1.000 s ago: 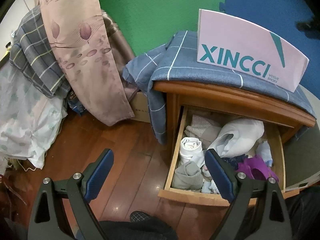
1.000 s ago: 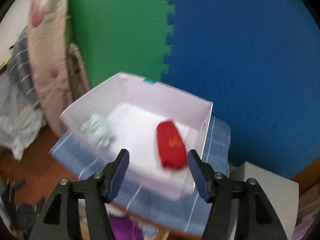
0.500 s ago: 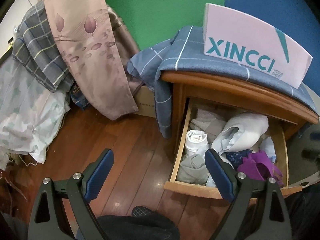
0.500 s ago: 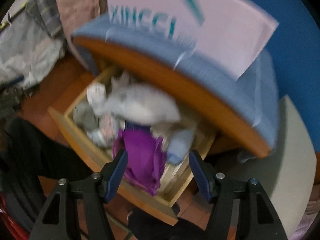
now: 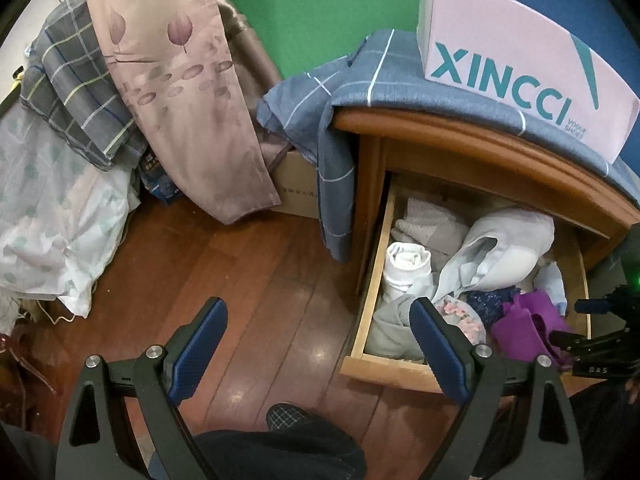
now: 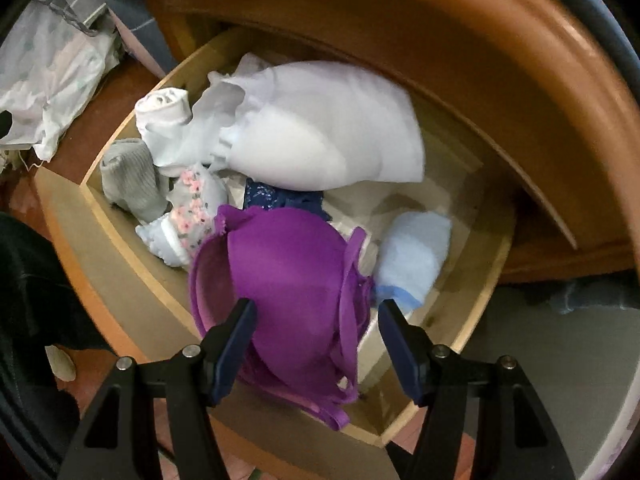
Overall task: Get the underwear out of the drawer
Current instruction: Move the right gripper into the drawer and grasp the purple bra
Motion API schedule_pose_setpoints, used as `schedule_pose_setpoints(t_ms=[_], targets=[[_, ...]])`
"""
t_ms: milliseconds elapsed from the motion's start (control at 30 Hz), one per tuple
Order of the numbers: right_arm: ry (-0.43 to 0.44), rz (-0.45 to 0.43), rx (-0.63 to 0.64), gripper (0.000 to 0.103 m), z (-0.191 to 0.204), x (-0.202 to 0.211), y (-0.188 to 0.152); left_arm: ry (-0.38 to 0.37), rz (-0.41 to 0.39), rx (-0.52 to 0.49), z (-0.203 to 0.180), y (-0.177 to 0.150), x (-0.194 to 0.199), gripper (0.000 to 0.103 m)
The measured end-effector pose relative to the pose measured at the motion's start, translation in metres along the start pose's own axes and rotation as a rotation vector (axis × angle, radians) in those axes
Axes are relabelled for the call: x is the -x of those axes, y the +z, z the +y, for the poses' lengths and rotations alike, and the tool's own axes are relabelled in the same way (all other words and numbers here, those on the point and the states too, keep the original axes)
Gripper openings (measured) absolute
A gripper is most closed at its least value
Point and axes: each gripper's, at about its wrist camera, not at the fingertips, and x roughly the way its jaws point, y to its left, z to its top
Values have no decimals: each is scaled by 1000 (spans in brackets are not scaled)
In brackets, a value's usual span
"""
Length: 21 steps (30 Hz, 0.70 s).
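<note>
The wooden drawer (image 5: 370,304) (image 6: 476,312) stands pulled out and full of underwear. A purple bra (image 6: 288,280) (image 5: 528,330) lies at its front, hanging over the front edge. A white bra (image 6: 320,128) (image 5: 508,244), a floral piece (image 6: 192,208), a grey roll (image 6: 128,180) and a pale blue piece (image 6: 416,256) lie around it. My right gripper (image 6: 316,320) is open, its fingers either side of the purple bra, not gripping it. My left gripper (image 5: 318,332) is open and empty over the floor, left of the drawer.
A pink XINCCI box (image 5: 520,64) sits on a blue checked cloth (image 5: 360,88) on the nightstand top. Hanging fabrics (image 5: 176,80) and bedding (image 5: 48,208) fill the left. A cardboard box (image 5: 296,188) stands beside the nightstand. Wooden floor (image 5: 240,272) lies below.
My right gripper has swung down from the box on top into the open drawer, close over the purple bra. My left gripper has drifted slightly left.
</note>
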Motion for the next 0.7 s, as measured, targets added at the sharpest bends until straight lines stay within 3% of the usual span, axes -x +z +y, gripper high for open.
schedule_pose_setpoints(t_ms=[167,233,300,433,567,700], targets=[[21,-2,27,66,13,-5,4,9,20,-8,-1,-3,-8,91],[-1,18,44,67,16,-12,6,7,27,-12,-1,-3,-11,91],[-1,15,45,74,16,-15,9,11,32,-14,-1,-3,-14,91],[-47,46,35,75,7,-31,23,1,49,-15,-3,-3,-18,91],[30,47,-52,75,-6,-45,31,4,53,-31,-9,-2,-22,91],[48,21,-78,74,-7,-48,35,-9,74,-47,-14,0,-29,91]])
